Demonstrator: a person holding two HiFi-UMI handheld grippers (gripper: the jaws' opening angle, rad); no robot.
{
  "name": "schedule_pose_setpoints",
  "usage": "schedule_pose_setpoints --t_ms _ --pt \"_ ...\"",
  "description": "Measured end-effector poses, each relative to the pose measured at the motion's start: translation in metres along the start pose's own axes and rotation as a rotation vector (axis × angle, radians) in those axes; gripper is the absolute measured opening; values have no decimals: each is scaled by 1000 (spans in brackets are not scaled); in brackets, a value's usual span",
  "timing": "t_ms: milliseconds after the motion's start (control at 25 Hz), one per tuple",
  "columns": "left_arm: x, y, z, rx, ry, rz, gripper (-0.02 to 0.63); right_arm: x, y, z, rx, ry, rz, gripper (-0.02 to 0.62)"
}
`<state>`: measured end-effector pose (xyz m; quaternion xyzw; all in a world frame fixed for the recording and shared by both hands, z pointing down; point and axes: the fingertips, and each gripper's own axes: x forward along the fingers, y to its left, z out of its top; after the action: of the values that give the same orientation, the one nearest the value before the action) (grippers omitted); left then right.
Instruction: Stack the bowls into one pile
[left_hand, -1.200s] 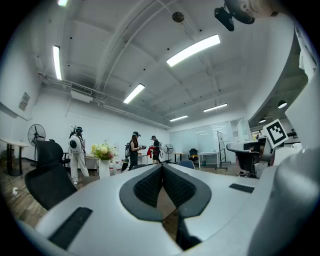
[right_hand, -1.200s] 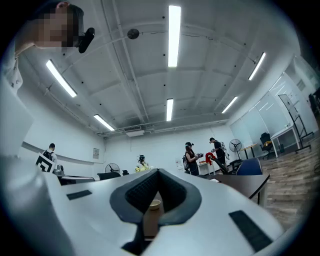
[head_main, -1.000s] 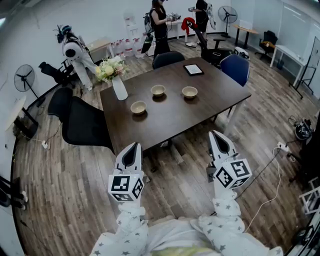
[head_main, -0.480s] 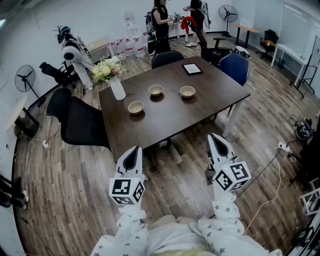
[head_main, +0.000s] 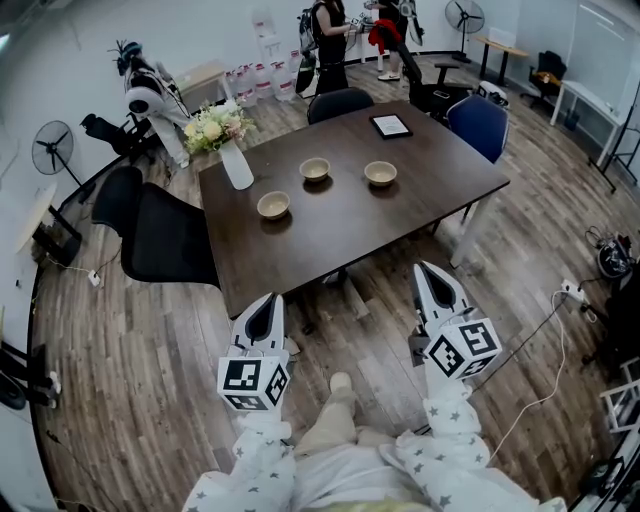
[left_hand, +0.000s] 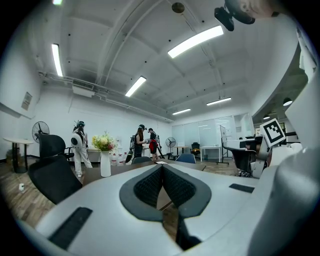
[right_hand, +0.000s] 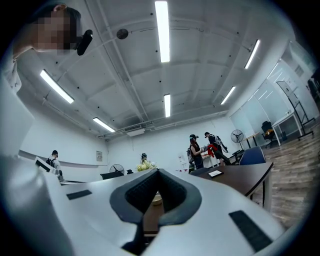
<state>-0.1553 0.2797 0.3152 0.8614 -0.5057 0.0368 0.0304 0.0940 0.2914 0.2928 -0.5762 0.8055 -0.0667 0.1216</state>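
Three beige bowls stand apart on the dark table (head_main: 340, 235): one at the left (head_main: 273, 205), one in the middle (head_main: 315, 169), one at the right (head_main: 380, 173). My left gripper (head_main: 265, 303) and right gripper (head_main: 428, 272) hover over the wooden floor, short of the table's near edge. Both are shut with nothing in them. In the left gripper view the left gripper's (left_hand: 161, 167) pads meet at the tips. The right gripper (right_hand: 156, 172) looks the same in its own view, and a bowl (right_hand: 156, 198) shows through the gap below its tips.
On the table stand a white vase of flowers (head_main: 236, 165) and a tablet (head_main: 390, 125). A black chair (head_main: 160, 235) is at its left, a blue chair (head_main: 478, 120) at its right, another chair (head_main: 338, 102) behind. People (head_main: 330, 40) stand at the back. A cable (head_main: 555, 310) lies at the right.
The person's leg and shoe have come into view between the grippers. The table has shifted slightly in the head view. Both grippers stay shut and hold their places.
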Motion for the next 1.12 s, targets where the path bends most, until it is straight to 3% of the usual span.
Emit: schedule_pose_setpoints --t_ms 640,1120 --pt "115 63 2 -36 7 -9 25 118 -43 -18 33 30 -2 21" --pt "201 98 7 -37 -7 -67 25 186 -81 -23 44 -1 -56 21"
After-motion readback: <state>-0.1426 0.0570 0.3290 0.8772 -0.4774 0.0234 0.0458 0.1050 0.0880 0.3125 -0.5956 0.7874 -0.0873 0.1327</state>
